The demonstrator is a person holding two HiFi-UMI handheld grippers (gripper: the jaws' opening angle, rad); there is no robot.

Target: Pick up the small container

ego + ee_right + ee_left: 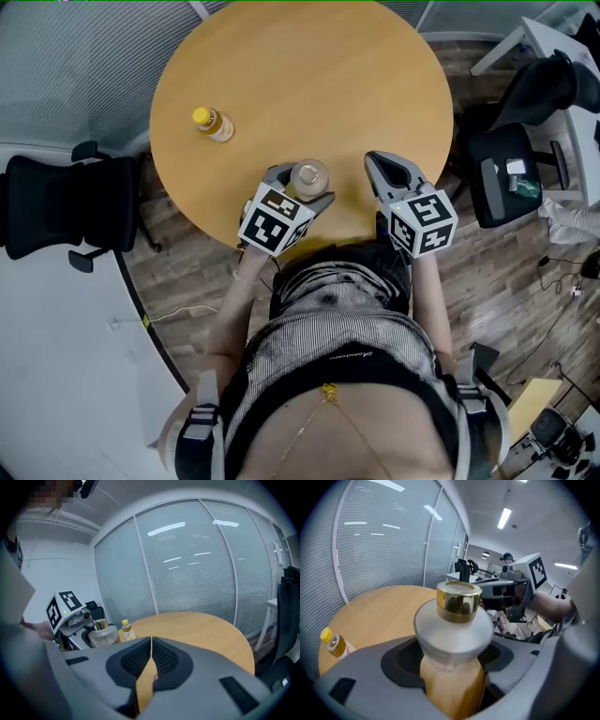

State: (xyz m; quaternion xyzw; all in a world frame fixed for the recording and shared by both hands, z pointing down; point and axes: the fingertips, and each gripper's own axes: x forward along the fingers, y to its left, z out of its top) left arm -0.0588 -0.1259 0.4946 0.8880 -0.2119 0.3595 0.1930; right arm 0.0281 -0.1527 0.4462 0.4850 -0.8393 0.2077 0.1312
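Note:
The small container (309,176) is a frosted jar with a gold cap (458,601). It sits between the jaws of my left gripper (298,190), which is shut on its body below the wide shoulder (454,632). This is over the near edge of the round wooden table (309,66); whether the jar's base touches the wood is hidden. My right gripper (375,161) hovers to the right of the jar, shut with nothing between its pads (161,656). The right gripper view also shows the held container (104,633).
A small bottle with a yellow cap (213,123) stands on the table at the far left. A black office chair (56,202) stands left of the table. Another chair (511,169) and a white desk are on the right. Glass partition walls lie beyond.

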